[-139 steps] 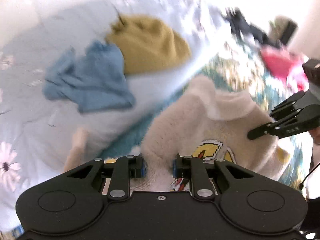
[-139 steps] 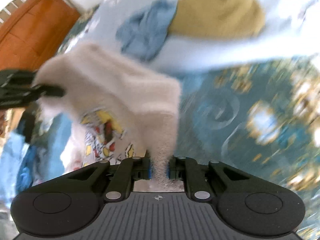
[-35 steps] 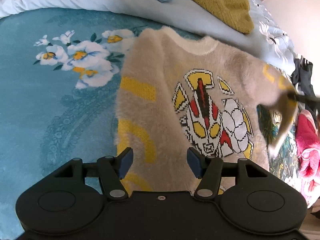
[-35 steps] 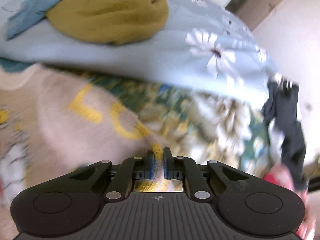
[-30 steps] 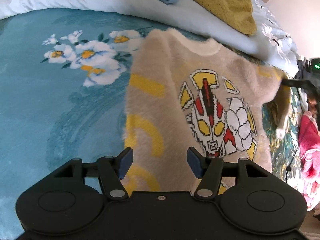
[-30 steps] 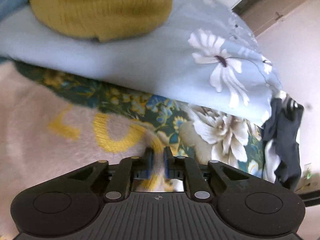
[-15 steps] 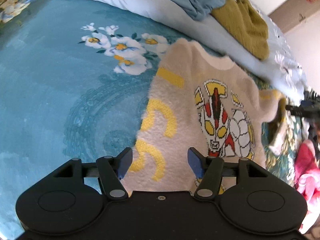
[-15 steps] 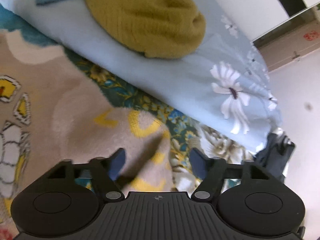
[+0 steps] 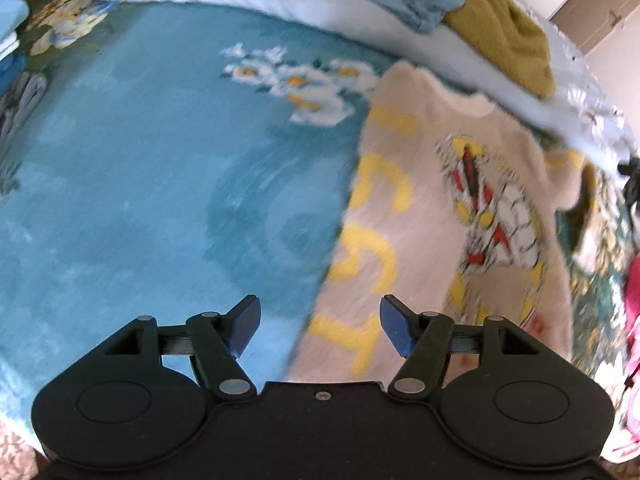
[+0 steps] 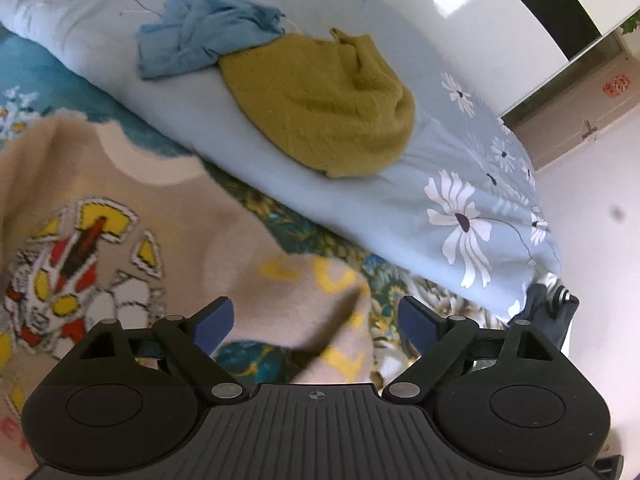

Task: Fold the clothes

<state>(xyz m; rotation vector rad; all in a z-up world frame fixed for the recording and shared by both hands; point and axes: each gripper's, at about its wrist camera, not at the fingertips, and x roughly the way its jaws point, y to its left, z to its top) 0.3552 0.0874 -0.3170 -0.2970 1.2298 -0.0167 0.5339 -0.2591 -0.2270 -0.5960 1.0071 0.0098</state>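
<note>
A beige fuzzy sweater [image 9: 440, 216] with a cartoon robot print and yellow letters lies face up on the teal flowered blanket [image 9: 140, 184]. My left gripper [image 9: 318, 326] hovers over its left sleeve edge, jaws still opening, nothing pressed between the pads. In the right wrist view the same sweater [image 10: 132, 240] fills the lower left. Its right sleeve lies bunched below my right gripper [image 10: 314, 326], whose jaws are opening wide and hold nothing.
A pale blue flowered duvet [image 10: 400, 184] runs along the far side, with a mustard knit [image 10: 328, 112] and a blue garment [image 10: 204, 36] piled on it. Dark clothing [image 10: 548, 312] and a pink item [image 9: 628, 320] lie at the right. Folded clothes [image 9: 12, 44] sit far left.
My right gripper let go of the sweater's right sleeve, opened wide and rose away. My left gripper drifted left toward the left sleeve edge, opening a little more.
</note>
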